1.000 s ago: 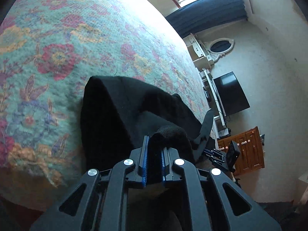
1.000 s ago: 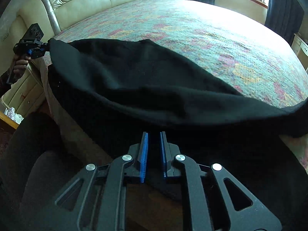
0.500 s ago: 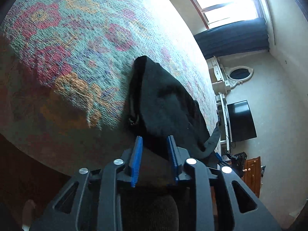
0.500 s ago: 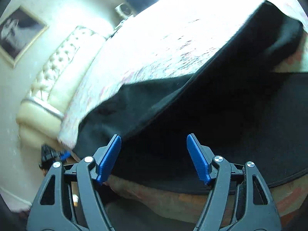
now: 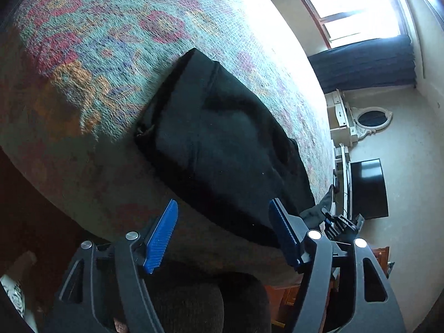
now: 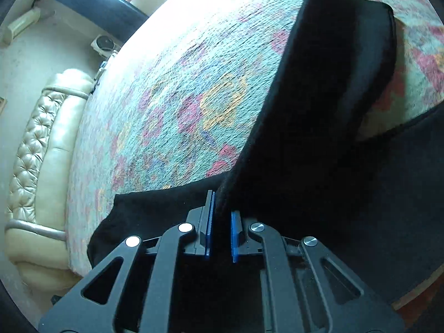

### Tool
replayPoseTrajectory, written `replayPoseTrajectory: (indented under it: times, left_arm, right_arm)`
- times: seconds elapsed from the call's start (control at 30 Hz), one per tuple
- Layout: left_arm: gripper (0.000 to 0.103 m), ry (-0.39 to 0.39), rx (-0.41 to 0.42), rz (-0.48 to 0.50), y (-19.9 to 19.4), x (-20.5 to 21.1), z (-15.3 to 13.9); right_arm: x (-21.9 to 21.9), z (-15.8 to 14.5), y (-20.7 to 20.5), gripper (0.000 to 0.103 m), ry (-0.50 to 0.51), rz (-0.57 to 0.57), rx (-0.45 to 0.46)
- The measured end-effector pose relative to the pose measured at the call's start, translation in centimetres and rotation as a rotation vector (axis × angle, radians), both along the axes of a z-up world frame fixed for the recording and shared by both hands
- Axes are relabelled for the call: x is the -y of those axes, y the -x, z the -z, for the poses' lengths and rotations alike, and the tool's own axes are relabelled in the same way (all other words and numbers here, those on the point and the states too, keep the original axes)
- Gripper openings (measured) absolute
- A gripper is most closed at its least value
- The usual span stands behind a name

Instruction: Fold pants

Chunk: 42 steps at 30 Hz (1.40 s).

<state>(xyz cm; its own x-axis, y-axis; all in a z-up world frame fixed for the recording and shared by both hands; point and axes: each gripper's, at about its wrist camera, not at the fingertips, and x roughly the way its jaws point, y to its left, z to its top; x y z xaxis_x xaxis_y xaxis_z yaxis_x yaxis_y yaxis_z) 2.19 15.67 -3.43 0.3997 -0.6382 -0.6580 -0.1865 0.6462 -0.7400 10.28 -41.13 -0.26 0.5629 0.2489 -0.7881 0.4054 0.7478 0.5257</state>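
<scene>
Your right hand-held gripper (image 6: 220, 223) had clamped an edge of the pants (image 6: 319, 111) on the bed (image 6: 180, 83). Your left hand-held gripper (image 5: 223, 237) was opening, empty (pants beyond). You needed taut, even carrying to align edges.

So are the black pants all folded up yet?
Not yet. One end of the black pants already lies doubled on the flowery bedspread. The right hand-held gripper pinches a raised edge; the left hand-held gripper is opening, empty. That edge still needs laying over.
</scene>
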Motion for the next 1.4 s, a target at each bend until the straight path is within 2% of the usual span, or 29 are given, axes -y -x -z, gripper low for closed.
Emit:
replayPoseTrajectory:
  times: [0.13,0.33,0.43,0.5,0.63,0.77,0.83,0.93,1.0,1.03,1.13,1.2,1.27,1.33,1.37,1.4]
  left_arm:
    - [0.072,-0.020,0.018,-0.037,0.2,-0.1,-0.5]
    - [0.073,0.000,0.005,-0.088,0.0,0.0,-0.5]
    - [0.073,-0.013,0.008,-0.091,-0.4,0.8,-0.8]
    - [0.073,-0.039,-0.001,-0.091,-0.7,1.5,-0.5]
    - [0.073,-0.020,-0.038,-0.104,-1.2,2.3,0.4]
    - [0.073,-0.055,-0.064,-0.128,-1.6,2.3,1.1]
    - [0.073,-0.047,-0.076,-0.145,-1.5,2.0,1.4]
    - [0.073,-0.067,-0.087,-0.168,-1.3,1.8,1.9]
    - [0.072,-0.067,-0.091,-0.170,-1.3,1.6,2.1]
    - [0.071,-0.070,-0.092,-0.172,-1.3,1.7,2.1]
    - [0.056,-0.112,-0.108,-0.165,-1.7,2.0,2.3]
    - [0.037,-0.155,-0.139,-0.160,-1.8,2.0,2.8]
    - [0.029,-0.165,-0.157,-0.164,-1.8,1.8,3.2]
    - [0.023,-0.164,-0.160,-0.168,-1.7,1.5,3.3]
    - [0.020,-0.162,-0.156,-0.174,-1.6,1.3,3.2]
    - [0.016,-0.161,-0.147,-0.181,-1.4,1.0,3.1]
  right_arm:
    - [1.4,0.5,4.7,0.009,-0.099,0.057,0.076]
    - [2.0,4.2,9.3,0.009,-0.156,0.094,0.040]
    - [1.8,5.4,9.9,0.009,-0.211,0.121,0.024]
    - [1.9,5.1,10.1,0.009,-0.208,0.118,0.029]
    - [2.0,5.5,9.9,0.010,-0.207,0.108,0.031]
    - [2.4,5.9,9.7,0.011,-0.234,0.113,0.035]
    - [2.4,6.0,9.7,0.013,-0.240,0.112,0.040]
    - [3.2,6.3,10.5,0.022,-0.249,0.105,0.055]
    - [3.2,6.3,10.6,0.032,-0.243,0.093,0.067]
    - [3.0,6.1,10.6,0.035,-0.237,0.086,0.074]
    - [2.6,5.9,10.4,0.045,-0.215,0.063,0.088]
    - [2.5,5.9,10.4,0.051,-0.215,0.058,0.095]
    - [2.5,5.9,10.4,0.051,-0.222,0.062,0.095]
    - [2.5,5.9,10.3,0.046,-0.203,0.057,0.086]
    - [2.5,5.9,10.2,0.029,-0.192,0.059,0.078]
    - [2.5,5.9,10.1,0.008,-0.198,0.059,0.069]
